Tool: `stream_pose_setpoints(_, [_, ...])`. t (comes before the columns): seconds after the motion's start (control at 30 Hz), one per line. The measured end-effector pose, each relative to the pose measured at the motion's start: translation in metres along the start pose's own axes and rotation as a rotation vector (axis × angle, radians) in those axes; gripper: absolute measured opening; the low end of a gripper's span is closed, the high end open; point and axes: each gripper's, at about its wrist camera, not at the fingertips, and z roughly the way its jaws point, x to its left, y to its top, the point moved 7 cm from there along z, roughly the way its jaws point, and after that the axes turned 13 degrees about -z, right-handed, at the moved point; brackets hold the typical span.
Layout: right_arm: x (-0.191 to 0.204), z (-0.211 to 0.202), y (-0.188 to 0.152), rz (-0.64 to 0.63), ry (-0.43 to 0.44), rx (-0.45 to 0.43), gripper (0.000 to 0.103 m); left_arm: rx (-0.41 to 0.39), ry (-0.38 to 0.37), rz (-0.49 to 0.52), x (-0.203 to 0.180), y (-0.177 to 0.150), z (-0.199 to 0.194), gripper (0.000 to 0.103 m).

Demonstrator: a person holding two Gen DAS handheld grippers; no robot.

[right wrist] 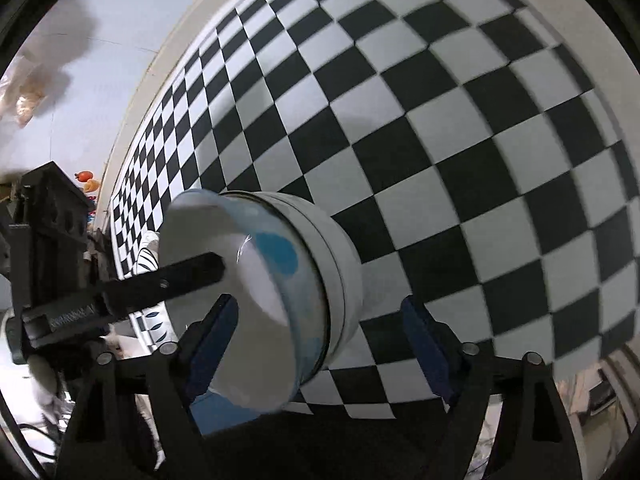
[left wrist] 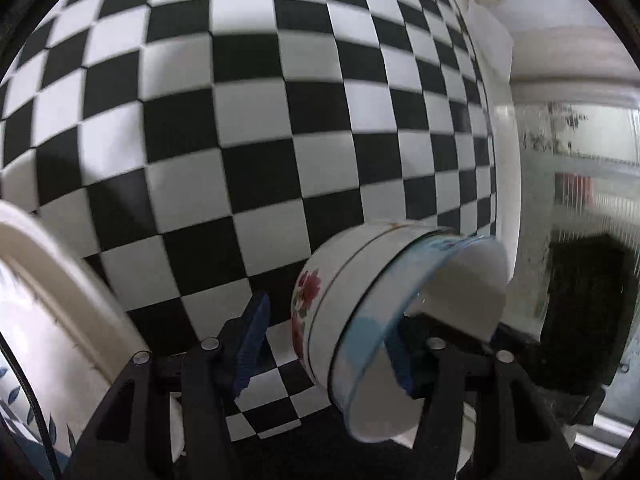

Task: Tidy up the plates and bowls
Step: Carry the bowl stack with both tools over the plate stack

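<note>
I see 3 nested bowls [left wrist: 360, 320] tipped on their side above the checkered counter [left wrist: 240, 120]: a blue-patterned bowl [right wrist: 276, 264] innermost, a floral bowl [left wrist: 308, 296] outermost. My left gripper [left wrist: 324, 340] sits with jaws apart, straddling the stack's wall without clamping it. My right gripper [right wrist: 320, 336] is spread wide around the same stack. A white plate [left wrist: 60, 280] sits at the left view's edge.
</note>
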Motion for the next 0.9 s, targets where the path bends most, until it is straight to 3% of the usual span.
stream_pose_setpoints(0.1, [-0.002, 0.013, 0.002, -0.007, -0.009, 0.024, 0.047, 0.003, -0.023, 0.018, -0.004, -0.003, 0.007, 0.043])
stream_pose_setpoints(0.47, [0.0, 0.016, 0.001, -0.017, -0.02, 0.004, 0.04, -0.081, 0.013, 0.055, -0.005, -0.008, -0.001, 0.042])
stream_pose_setpoints(0.9, [0.033, 0.006, -0.003, -0.128, -0.088, -0.026, 0.033, -0.201, 0.001, 0.066, 0.007, -0.011, -0.045, 0.042])
